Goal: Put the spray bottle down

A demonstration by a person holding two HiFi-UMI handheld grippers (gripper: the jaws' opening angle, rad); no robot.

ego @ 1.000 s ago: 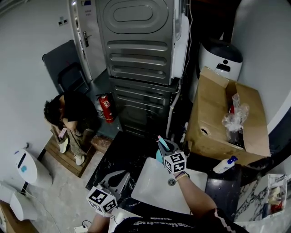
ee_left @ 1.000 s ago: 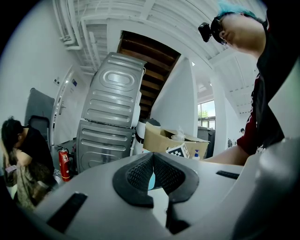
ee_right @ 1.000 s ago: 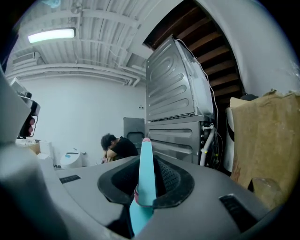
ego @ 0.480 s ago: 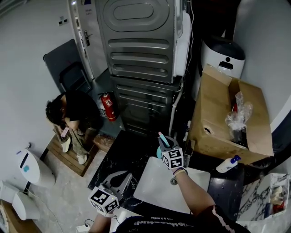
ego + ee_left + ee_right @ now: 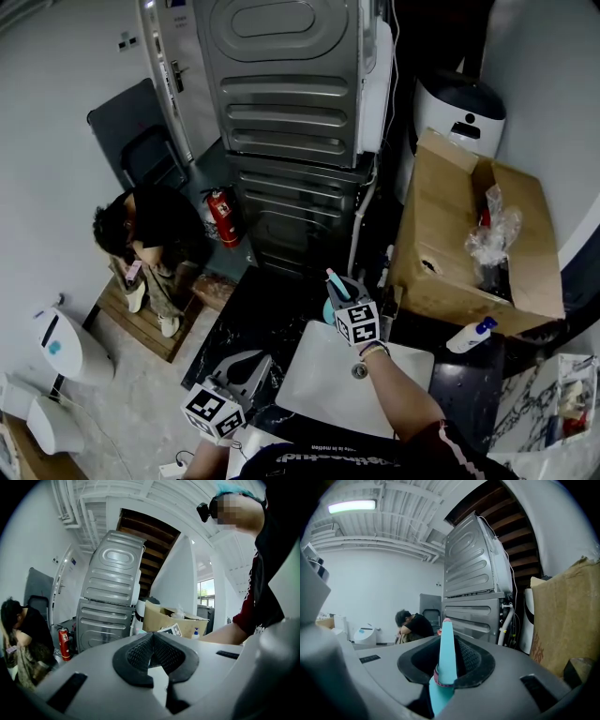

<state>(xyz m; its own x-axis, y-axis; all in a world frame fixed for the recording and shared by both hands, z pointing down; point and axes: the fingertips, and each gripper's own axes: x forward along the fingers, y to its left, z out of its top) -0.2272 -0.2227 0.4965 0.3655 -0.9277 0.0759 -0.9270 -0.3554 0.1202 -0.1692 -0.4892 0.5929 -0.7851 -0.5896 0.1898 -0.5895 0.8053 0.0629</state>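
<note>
Jaws of your left hand-held gripper (image 5: 251,364), low and left of centre in the head view, are pressed together with nothing between them. It hovers over the black counter (image 5: 246,319), just beside the left edge of the white basin (image 5: 314,380).

Your right hand-held gripper (image 5: 339,291) sits just below the middle of that view, at the basin's far rim. It is clamped at a narrow gap on the teal spray bottle (image 5: 444,660), whose slim neck with a pink tip stands up between the pads. Whether the bottle's base touches the counter cannot be told.

Further right, a white bottle with a blue cap (image 5: 467,336) lies tilted on the counter, just in front of the open cardboard box (image 5: 441,244). That box holds a crumpled clear plastic bag (image 5: 489,234), with something red and dark beneath it that is too small to make out. Behind the box stands a white bin with a dark lid (image 5: 459,117).

At top centre are stacked grey metal machines (image 5: 291,122), with a red fire extinguisher (image 5: 223,217) at their foot. A person (image 5: 145,239) sits at the left.
</note>
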